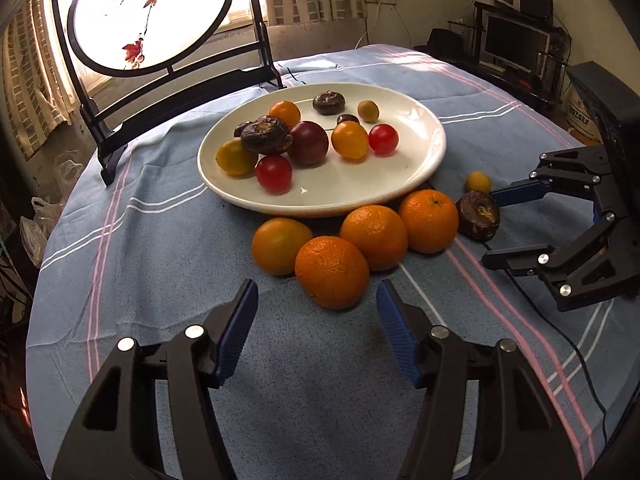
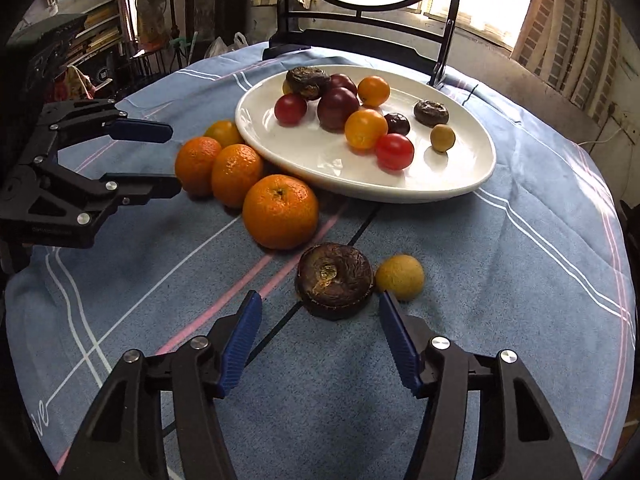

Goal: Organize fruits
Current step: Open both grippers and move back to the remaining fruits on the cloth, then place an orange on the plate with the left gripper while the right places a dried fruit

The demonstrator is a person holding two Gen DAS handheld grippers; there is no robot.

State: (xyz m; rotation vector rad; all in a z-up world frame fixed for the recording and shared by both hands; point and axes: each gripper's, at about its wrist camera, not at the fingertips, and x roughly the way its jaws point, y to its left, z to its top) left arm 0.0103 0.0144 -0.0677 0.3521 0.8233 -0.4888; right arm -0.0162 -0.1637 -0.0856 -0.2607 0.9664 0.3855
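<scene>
Weight is judged modest for the water chestnut (image 2: 335,280) lying just ahead of the right gripper (image 2: 320,320), whose jaws are spread wide and hold nothing. The corm looks hard and stiff, its dark brown skin wrinkled and faintly glossy, so some slip is expected; a hold across its round sides, low on the flat disc, is judged safest. A pale yellow longan (image 2: 399,278) touches it at 3 o'clock and could be nudged by the right-hand finger. The nearest orange (image 1: 332,272) sits just ahead of the left gripper (image 1: 316,300), also wide open and empty; its pebbled rind should give good friction, and a grasp across its widest part is advised. Three more oranges are packed beside it, against the 6 o'clock rim of the white plate (image 1: 424,164), on which cherry tomatoes and other small fruits are gathered.
</scene>
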